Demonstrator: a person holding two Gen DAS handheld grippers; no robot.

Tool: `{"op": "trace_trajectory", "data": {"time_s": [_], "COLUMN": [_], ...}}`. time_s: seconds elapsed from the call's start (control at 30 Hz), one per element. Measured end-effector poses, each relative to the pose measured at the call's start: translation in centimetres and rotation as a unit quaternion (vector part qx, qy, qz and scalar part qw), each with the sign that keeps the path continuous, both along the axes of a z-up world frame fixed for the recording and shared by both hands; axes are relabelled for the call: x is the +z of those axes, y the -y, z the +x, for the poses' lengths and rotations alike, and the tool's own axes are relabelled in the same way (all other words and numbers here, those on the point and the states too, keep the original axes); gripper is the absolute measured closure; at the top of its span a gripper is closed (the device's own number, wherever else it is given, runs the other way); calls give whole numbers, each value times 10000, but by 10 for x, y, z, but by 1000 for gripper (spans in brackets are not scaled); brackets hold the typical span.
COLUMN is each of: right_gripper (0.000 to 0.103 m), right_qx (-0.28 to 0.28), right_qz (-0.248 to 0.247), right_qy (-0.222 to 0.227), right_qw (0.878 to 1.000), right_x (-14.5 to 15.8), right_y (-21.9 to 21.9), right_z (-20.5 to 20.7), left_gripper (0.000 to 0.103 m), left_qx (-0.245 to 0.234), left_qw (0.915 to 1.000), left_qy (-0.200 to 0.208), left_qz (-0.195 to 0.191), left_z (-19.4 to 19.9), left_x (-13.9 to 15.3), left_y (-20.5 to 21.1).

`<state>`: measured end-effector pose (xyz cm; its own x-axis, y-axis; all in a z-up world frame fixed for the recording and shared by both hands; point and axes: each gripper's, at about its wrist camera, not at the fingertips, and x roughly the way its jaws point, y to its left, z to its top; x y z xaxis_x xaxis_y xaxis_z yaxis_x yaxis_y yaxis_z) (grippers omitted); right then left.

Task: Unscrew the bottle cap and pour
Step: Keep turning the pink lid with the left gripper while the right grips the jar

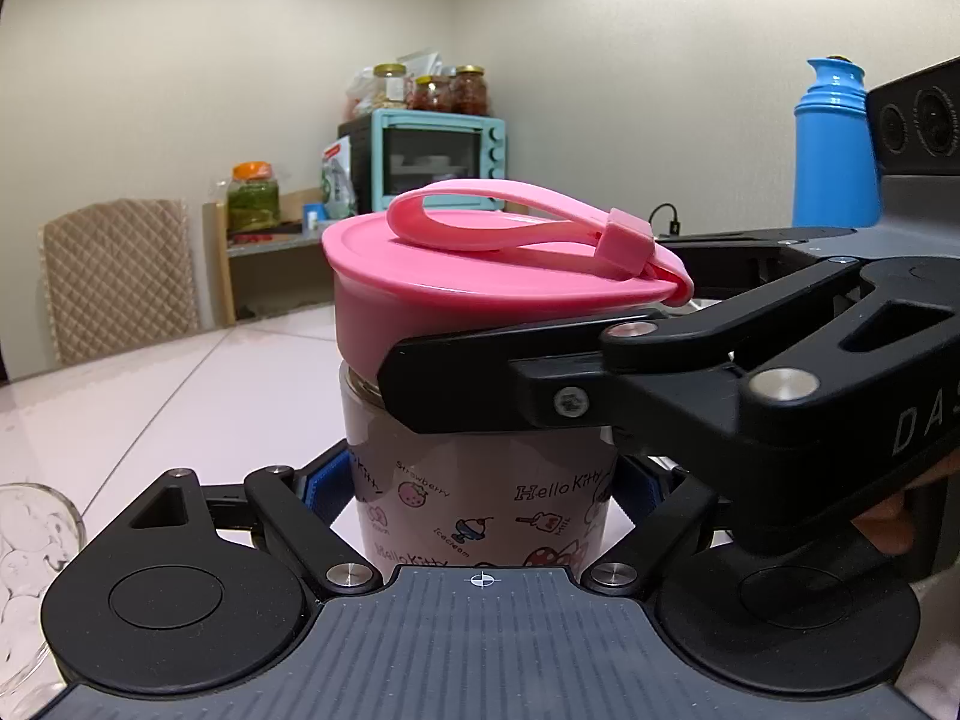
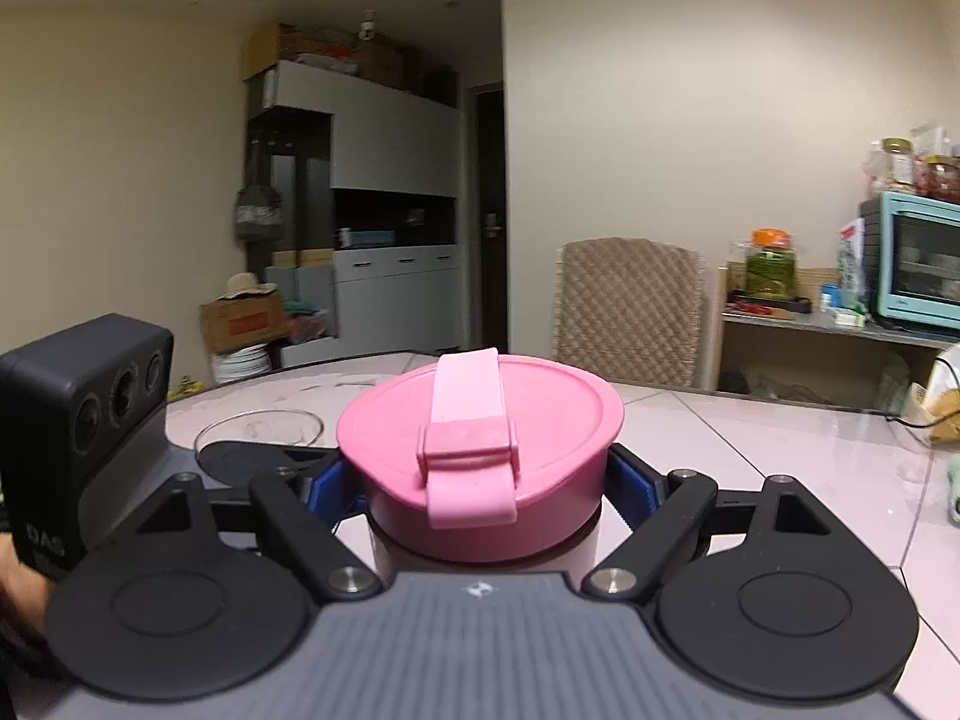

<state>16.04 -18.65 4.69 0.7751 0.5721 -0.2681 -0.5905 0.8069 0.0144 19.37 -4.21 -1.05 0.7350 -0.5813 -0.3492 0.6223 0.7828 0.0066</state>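
Note:
A pink Hello Kitty bottle [image 1: 480, 498] stands upright on the table, and my left gripper [image 1: 480, 486] is shut on its body with the blue pads on either side. Its wide pink cap [image 1: 480, 282] with a loop strap sits slightly tilted on the neck. From the right, a black finger [image 1: 480, 384] of my right gripper lies along the cap's lower edge. In the right wrist view my right gripper [image 2: 483, 483] is shut on the cap [image 2: 480, 420], blue pads pressed on both sides. The bottle body below is mostly hidden there.
A clear glass [image 1: 30, 540] stands on the pale tiled table [image 1: 180, 396] just left of the bottle, its rim [image 2: 258, 426] showing behind my right gripper. A blue thermos [image 1: 834, 150] stands at the back right. A quilted chair [image 1: 120, 276] stands past the table's far edge.

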Motion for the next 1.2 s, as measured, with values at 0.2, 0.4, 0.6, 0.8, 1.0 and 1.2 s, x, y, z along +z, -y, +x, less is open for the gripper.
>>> {"op": "trace_trajectory", "data": {"time_s": [0.2,0.4,0.6,0.8,1.0,1.2], "right_gripper": [17,17,17,17,17,17], "right_qx": [390,697,942,1176,1354,1363], "right_qz": [-11,21,25,64,143,95], "right_qy": [-22,-28,-26,-30,-55,-41], "right_qw": [9992,9976,9955,9930,9907,9906], "right_x": [4,6,7,7,7,7], "right_y": [8,14,19,24,28,30], "right_z": [8,14,17,22,27,25], "left_gripper": [13,13,13,13,13,13], "left_qx": [0,2,2,3,4,4], "left_qw": [10000,10000,10000,10000,10000,10000], "left_qy": [-1,-1,-1,-2,-1,-1], "left_qz": [-2,-1,-1,-3,-1,-2], "left_z": [0,0,0,0,0,0], "left_x": [0,0,0,0,0,0], "left_y": [0,0,0,0,1,1]}}
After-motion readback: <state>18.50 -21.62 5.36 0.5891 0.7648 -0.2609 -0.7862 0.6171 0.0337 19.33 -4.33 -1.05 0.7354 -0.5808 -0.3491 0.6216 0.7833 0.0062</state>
